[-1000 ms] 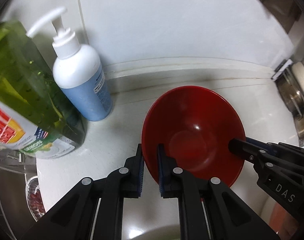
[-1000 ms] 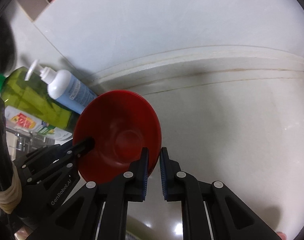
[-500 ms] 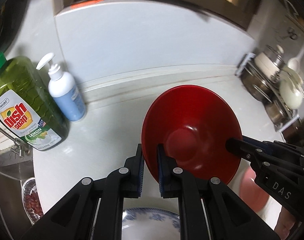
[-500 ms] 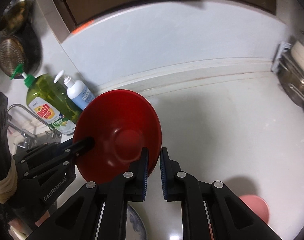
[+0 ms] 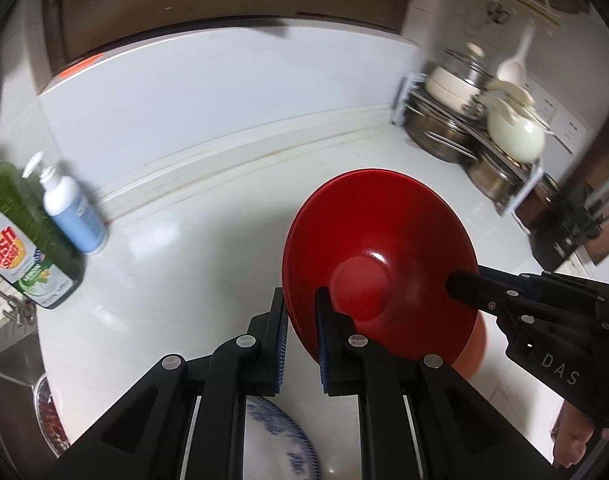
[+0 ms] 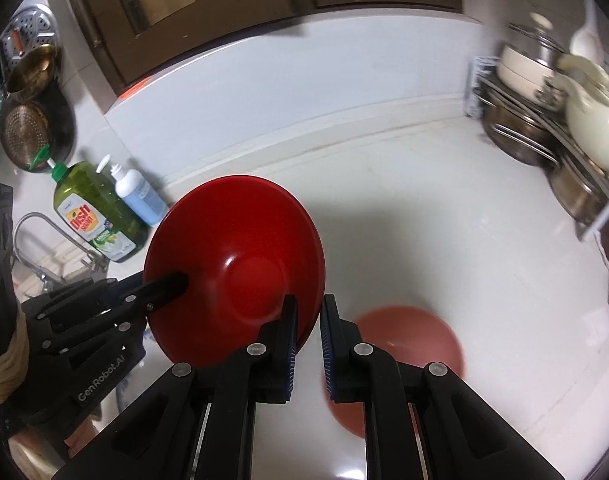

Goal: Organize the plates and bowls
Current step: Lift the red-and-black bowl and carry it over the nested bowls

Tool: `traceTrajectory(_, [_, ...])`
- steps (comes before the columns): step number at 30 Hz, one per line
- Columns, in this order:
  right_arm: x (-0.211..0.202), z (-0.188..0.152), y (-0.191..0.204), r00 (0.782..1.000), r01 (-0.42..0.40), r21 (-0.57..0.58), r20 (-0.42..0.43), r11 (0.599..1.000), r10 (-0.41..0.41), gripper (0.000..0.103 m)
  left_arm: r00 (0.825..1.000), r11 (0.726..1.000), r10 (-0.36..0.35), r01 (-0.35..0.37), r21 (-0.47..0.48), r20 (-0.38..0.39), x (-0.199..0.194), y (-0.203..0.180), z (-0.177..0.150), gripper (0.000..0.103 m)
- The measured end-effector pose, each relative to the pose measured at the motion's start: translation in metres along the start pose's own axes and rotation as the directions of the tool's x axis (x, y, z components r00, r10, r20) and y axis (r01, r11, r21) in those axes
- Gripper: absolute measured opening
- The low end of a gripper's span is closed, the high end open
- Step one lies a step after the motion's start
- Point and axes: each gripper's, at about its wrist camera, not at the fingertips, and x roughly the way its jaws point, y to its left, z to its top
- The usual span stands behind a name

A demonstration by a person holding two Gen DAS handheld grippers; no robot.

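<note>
Both grippers clamp the red bowl (image 5: 378,264) at centre frame — the left gripper (image 5: 300,336) on its near-left rim, the right gripper (image 6: 307,336) on the opposite edge. Lower right in the right wrist view lies a blurred pink bowl (image 6: 408,336), probably on the white counter (image 6: 444,208).

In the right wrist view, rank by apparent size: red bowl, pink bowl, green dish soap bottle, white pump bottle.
1. red bowl, held nearest the camera, so nearness inflates it
2. pink bowl, partly hidden by the right tool
3. green dish soap bottle
4. white pump bottle
</note>
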Motion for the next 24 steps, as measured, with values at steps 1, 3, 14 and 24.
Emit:
traceTrajectory(1, [-0.002,-0.003,-0.005,1.000,0.004,0.010,-0.001,1.000,-0.004,0.013,1.000,1.000,-0.008,0.008,0.006,-0.004,0.000,-0.006,-0.002,0.015])
traceTrajectory(3, [-0.007,-0.011,-0.018,1.000,0.013,0.029,-0.007,1.000,-0.013,0.013,1.000,1.000,-0.022,0.022,0.022,-0.014,0.002,-0.019,-0.005,0.015])
traceTrajectory(14, [-0.004,-0.038,-0.074,0.995,0.065,0.074,-0.075,0.995,-0.060,0.013,0.989,0.996,-0.067,0.075,0.055,-0.132,0.037,-0.072,-0.016,0.015])
traceTrajectory(24, [0.016,-0.052,-0.105,0.987,0.067,0.077,-0.151,0.995,-0.055,0.013,0.975,0.996,-0.055,0.068,0.054,-0.214,0.066,-0.094,-0.029,0.015])
